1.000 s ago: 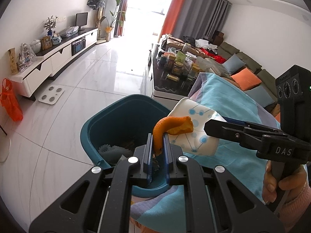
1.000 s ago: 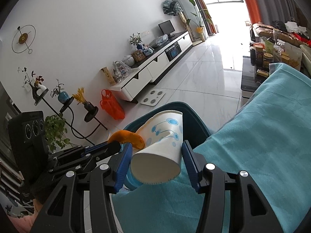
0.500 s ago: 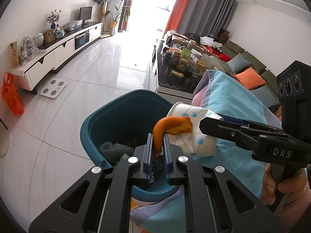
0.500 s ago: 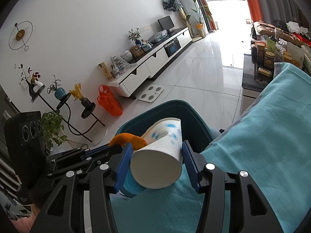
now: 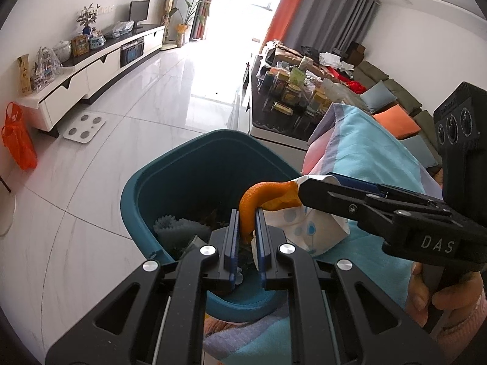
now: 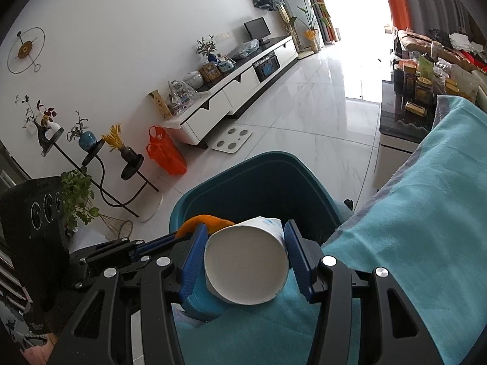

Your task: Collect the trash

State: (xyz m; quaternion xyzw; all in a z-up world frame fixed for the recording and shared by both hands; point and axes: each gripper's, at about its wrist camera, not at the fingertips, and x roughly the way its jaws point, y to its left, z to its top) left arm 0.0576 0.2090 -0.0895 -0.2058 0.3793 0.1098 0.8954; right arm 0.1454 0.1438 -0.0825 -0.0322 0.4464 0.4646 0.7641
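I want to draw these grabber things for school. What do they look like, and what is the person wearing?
Both grabbers are black plastic with triangle cut-outs and shiny silver screws. The left gripper and right gripper have blue ridged pads on their fingers. The right one has white letters "DAS" on its side and a black box with three round lenses above the handle. The hand holding it wears a pink sleeve.

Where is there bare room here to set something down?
Bare: the white tile floor between the TV cabinet and the teal bin, and the blue cloth right of the bin. Crowded: the dark table packed with jars; the bin bottom already holds trash.
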